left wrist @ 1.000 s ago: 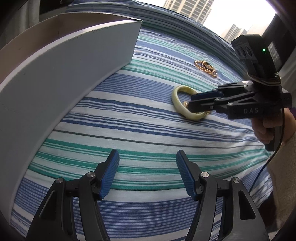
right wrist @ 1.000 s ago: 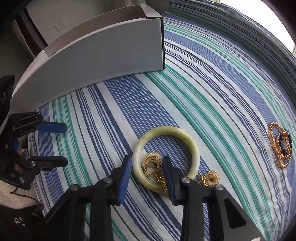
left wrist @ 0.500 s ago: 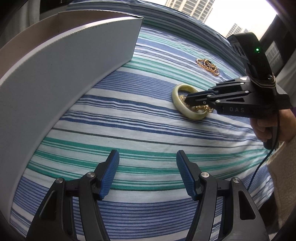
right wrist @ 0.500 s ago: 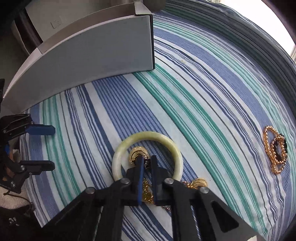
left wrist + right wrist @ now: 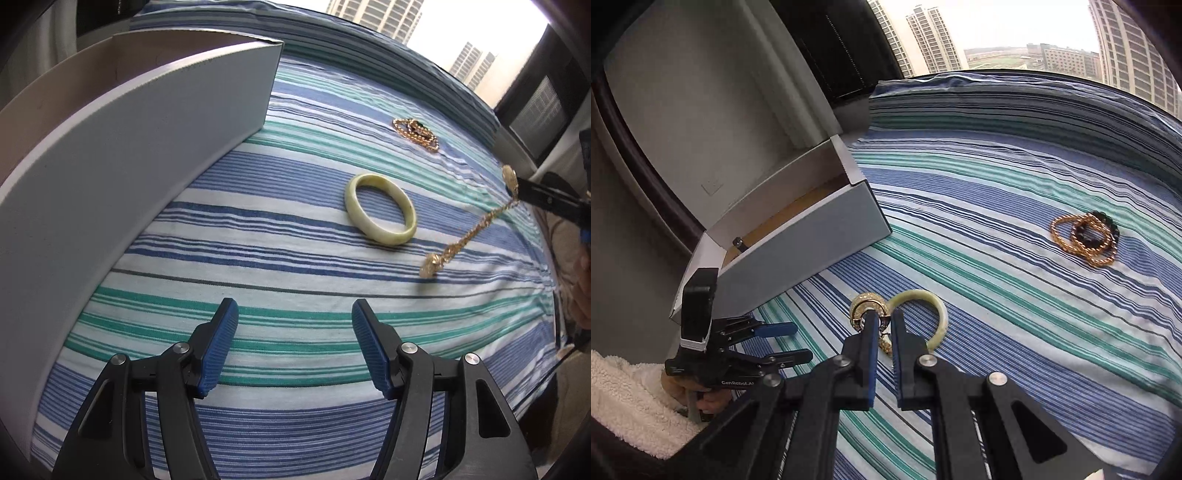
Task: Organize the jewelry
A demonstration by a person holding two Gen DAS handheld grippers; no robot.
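My right gripper is shut on a gold chain with round discs and holds it above the striped bedspread. In the left wrist view the gold chain hangs slanting from the right gripper, and its lower disc is close to the cloth. A pale green bangle lies flat on the bed, left of the chain. The bangle is partly hidden behind my right fingers. My left gripper hovers open over the stripes, nothing between its pads. It is also open in the right wrist view.
An open grey cardboard box stands at the bed's left side, its near wall close to my left gripper. Gold and dark bead bracelets lie in a heap farther back. A fleece sleeve holds the left gripper.
My right gripper shut on the gold chain inside the bangle, then rose and swung right, lifting the chain out. The bangle stayed on the bed. The left gripper has not moved.
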